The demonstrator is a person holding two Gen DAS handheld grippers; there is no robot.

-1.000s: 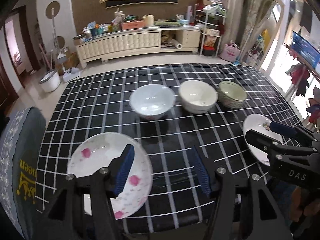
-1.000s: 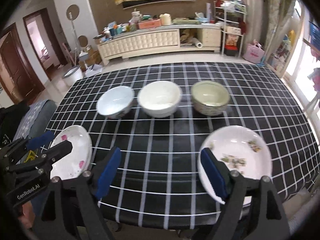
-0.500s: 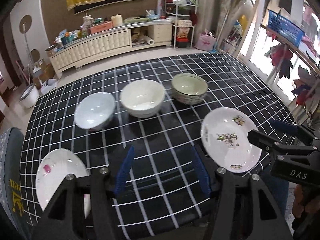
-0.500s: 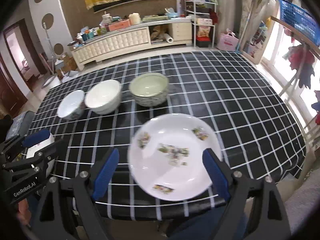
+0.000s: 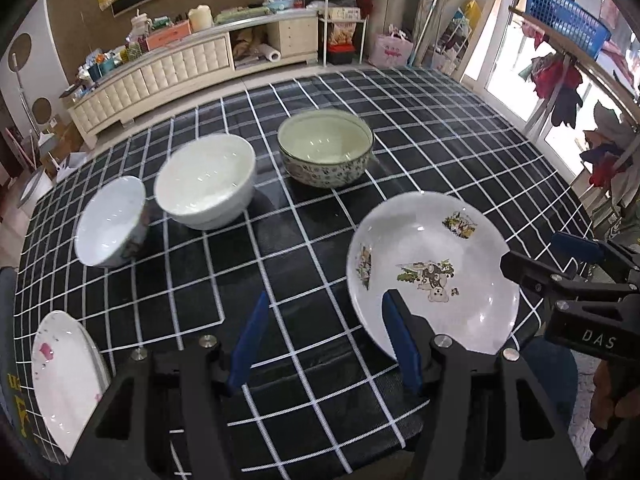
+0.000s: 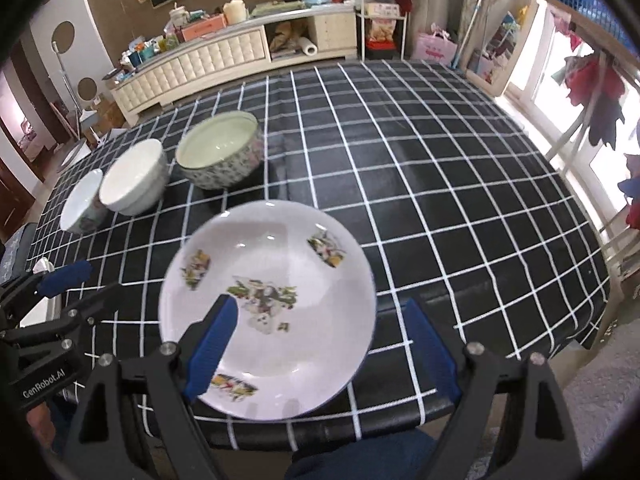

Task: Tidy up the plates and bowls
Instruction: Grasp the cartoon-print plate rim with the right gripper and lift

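On the black checked table a white plate with green motifs [image 6: 276, 300] lies near the front edge; it also shows in the left wrist view [image 5: 432, 264]. My right gripper [image 6: 320, 340] is open and hovers over its near rim. My left gripper [image 5: 326, 340] is open just left of that plate. A white plate with pink flowers [image 5: 64, 372] lies at the front left. Three bowls stand in a row: a small bluish-white bowl [image 5: 110, 220], a white bowl [image 5: 204, 180] and a green-patterned bowl [image 5: 326, 146].
The table's front edge [image 6: 360, 428] runs just under both grippers. A grey chair back [image 6: 16, 248] stands at the left. A cluttered sideboard [image 6: 224, 48] and shelves stand beyond the table, and a window with hanging clothes [image 6: 592, 92] is at the right.
Both grippers have swung to the right. The motif plate now sits under my right gripper, and the pink-flower plate has slid to the far left of the left wrist view.
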